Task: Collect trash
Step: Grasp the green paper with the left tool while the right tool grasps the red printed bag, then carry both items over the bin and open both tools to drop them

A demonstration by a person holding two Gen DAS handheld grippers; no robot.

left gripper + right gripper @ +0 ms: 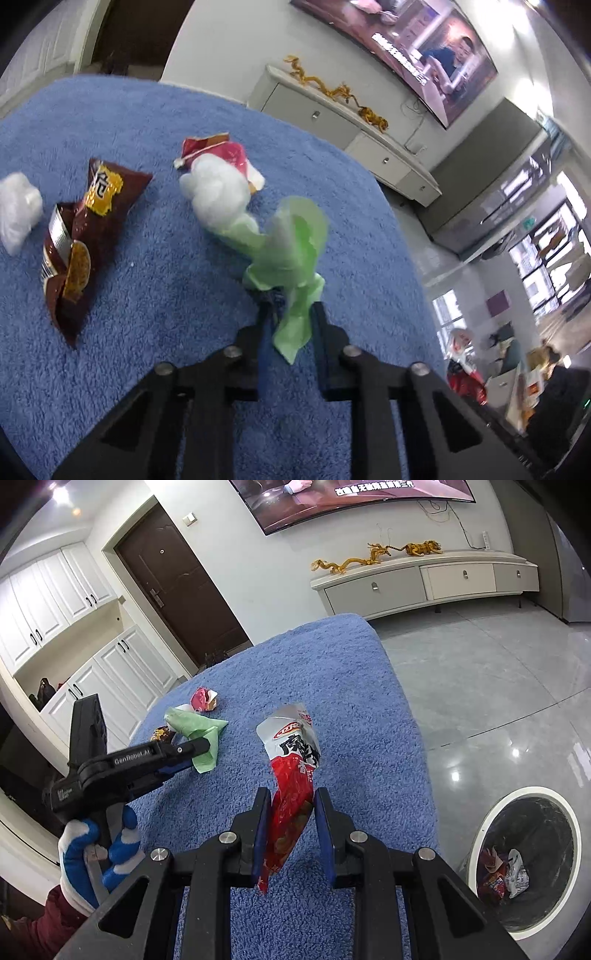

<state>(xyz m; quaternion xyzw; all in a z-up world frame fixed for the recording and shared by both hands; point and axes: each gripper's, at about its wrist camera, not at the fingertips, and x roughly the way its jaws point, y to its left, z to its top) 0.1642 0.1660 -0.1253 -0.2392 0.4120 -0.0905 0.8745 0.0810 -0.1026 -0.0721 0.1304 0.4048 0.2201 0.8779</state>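
**Both hands full over the blue counter**

My left gripper is clenched on a crumpled green wrapper, pinching its lower twist so the rest fans up and forward above the fuzzy blue counter. From my right wrist view the same gripper reaches in from the left with the green wrapper bunched at its tip, and my left hand in a blue-and-white glove grips the handle below.

My right gripper grasps a red and silver snack pouch, which stands nearly upright between the blue fingers, its torn silver top tilted away from me.

Loose trash lies on the counter beyond my left fingers: a dark brown chip bag on its side to the left, a white crumpled wad just beside it at the far left edge, another white wad touching the green wrapper's far end, and a red wrapper right behind that wad.

On the grey tiled floor to my right stands a round white trash bin, black-lined, with a few wrappers already inside.
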